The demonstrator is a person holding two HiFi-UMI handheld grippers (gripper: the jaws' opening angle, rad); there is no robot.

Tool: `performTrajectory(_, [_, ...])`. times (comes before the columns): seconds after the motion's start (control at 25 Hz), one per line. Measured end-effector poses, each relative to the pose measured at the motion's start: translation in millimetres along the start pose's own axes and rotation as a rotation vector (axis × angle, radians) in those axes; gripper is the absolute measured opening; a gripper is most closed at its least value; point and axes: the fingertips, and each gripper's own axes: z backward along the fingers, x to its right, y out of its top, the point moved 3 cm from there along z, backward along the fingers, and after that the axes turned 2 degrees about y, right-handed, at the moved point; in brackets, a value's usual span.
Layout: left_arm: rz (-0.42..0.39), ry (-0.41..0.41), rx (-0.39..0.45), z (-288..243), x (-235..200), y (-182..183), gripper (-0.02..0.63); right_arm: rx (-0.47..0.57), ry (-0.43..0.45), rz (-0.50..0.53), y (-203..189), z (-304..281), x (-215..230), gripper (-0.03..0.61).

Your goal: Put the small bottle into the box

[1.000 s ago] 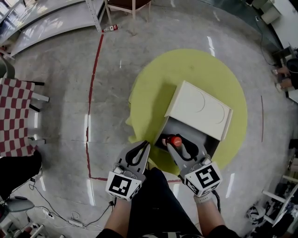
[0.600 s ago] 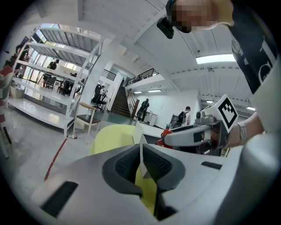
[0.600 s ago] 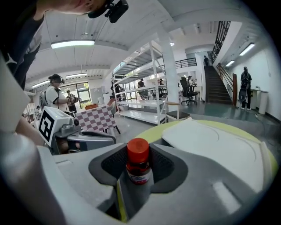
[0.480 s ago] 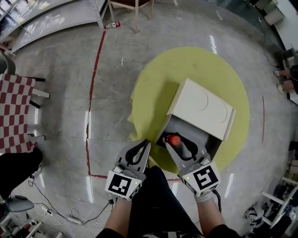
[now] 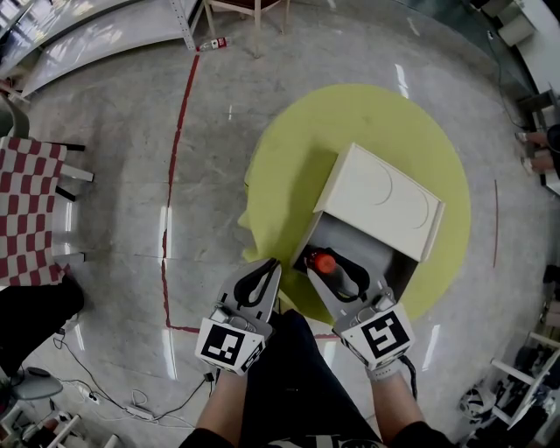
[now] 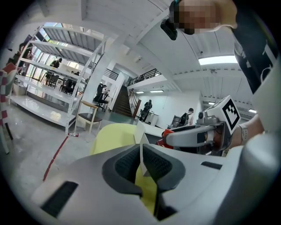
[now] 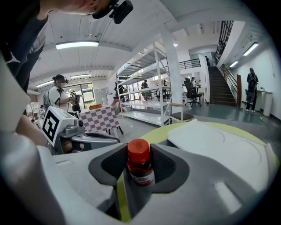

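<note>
Right gripper [image 5: 331, 271], clamped on the small red-capped bottle [image 7: 139, 169], has barely shifted in the last second and hangs over the open box [image 5: 385, 197]. Lowering and release likely remain. Left gripper [image 5: 262, 278] waits beside it, jaws together, empty.

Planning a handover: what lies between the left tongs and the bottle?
Head view: from the left tongs, a strip of round yellow-green mat and the white box's side wall, before the small red-capped bottle in the right tongs.

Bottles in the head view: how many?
2. One small bottle in the right tool at the box; another bottle lying on the floor near the shelf. More may be hidden.
</note>
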Motion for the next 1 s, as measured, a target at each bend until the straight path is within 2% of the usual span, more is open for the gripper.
performTrajectory(0.2, [0.002, 0.000, 0.000, 2, 2, -3, 0.025, 0.006, 0.019, 0.020, 0, 0, -8, 0.149])
performTrajectory(1.0, [-0.019, 0.010, 0.003, 7, 13, 2, 0.025, 0.076, 0.035, -0.025, 4, 19, -6, 0.164])
